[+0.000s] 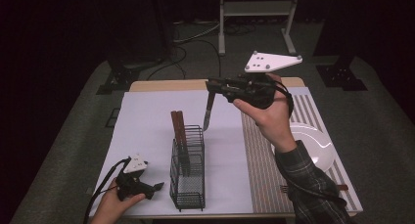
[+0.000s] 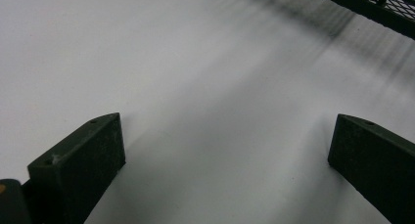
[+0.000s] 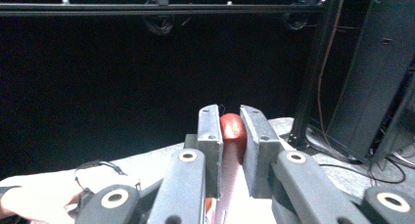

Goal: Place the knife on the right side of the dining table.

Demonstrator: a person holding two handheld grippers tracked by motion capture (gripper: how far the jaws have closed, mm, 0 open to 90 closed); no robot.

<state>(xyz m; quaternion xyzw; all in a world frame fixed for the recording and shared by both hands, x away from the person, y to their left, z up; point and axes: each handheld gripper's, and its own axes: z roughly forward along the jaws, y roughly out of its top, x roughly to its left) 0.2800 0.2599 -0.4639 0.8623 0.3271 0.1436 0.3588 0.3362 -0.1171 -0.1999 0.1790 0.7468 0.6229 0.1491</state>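
A table knife (image 1: 208, 112) with a reddish-brown handle hangs blade-down from the right gripper (image 1: 213, 85), its metal tip just above the far rim of a black wire-mesh cutlery caddy (image 1: 187, 172); in the right gripper view the rounded red end of the handle (image 3: 233, 128) sits pinched between the two grey-faced jaws, which press on it from either side. The right hand (image 1: 266, 114) holds this gripper raised over the middle of the table, jaws pointing toward the person's left, with the grey three-cornered plate on top. Directly below and slightly nearer the person than the knife, two more brown-handled utensils (image 1: 179, 131) stand upright in the far compartment of the caddy (what kind they are cannot be told, since their working ends are inside the mesh). The caddy stands on a white mat (image 1: 147, 131). To the right of the held knife lies a striped placemat (image 1: 259, 160) carrying a white plate (image 1: 313, 145), partly covered by the person's plaid sleeve. Well apart from all this, at the near left corner, the left gripper (image 1: 155, 187) rests low over the white mat in the left hand (image 1: 113, 207), its jaws spread wide with nothing between them; the caddy's edge (image 2: 372, 9) lies just beyond its tips
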